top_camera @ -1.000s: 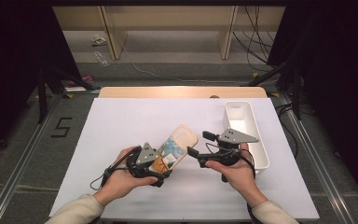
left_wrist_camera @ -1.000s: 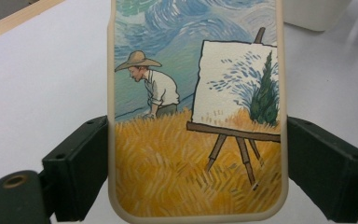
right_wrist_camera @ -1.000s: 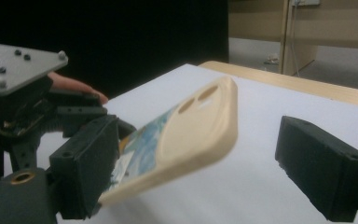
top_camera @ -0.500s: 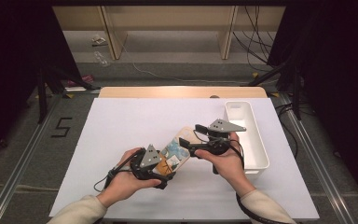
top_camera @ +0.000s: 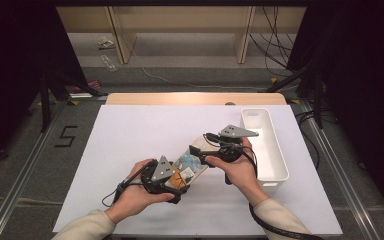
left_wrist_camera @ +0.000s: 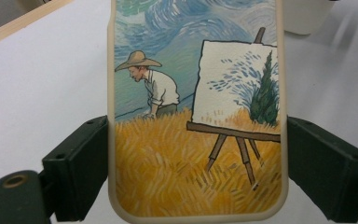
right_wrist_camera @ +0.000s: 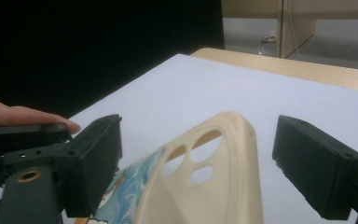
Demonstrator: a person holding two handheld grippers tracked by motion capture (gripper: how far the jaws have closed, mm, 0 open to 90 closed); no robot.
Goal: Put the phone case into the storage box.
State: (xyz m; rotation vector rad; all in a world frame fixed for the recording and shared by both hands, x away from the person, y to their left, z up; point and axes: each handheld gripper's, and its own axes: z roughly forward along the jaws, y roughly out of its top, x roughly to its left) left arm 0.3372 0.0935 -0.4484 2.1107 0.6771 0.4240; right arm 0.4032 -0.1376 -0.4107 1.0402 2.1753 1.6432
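A cream-edged phone case (top_camera: pixel 193 161) printed with a painter, an easel and a yellow field hangs just above the white table top (top_camera: pixel 140 130). My left gripper (top_camera: pixel 182 177) is shut on its lower end; in the left gripper view both jaws press the long sides of the phone case (left_wrist_camera: pixel 196 93). My right gripper (top_camera: pixel 200 149) is open at the case's upper end. In the right gripper view the phone case (right_wrist_camera: pixel 214 186) with its camera cut-outs rises between the spread jaws of the right gripper (right_wrist_camera: pixel 205 140), touching neither.
A long white bin (top_camera: pixel 280 150) stands at the right of the table, just behind my right hand. A wooden strip (top_camera: pixel 195 98) runs along the table's far edge. Beyond it lie a grey floor, shelving legs and cables.
My right gripper has swung left from beside the bin to the case's upper end. The left hand has drawn the case slightly right and toward the person.
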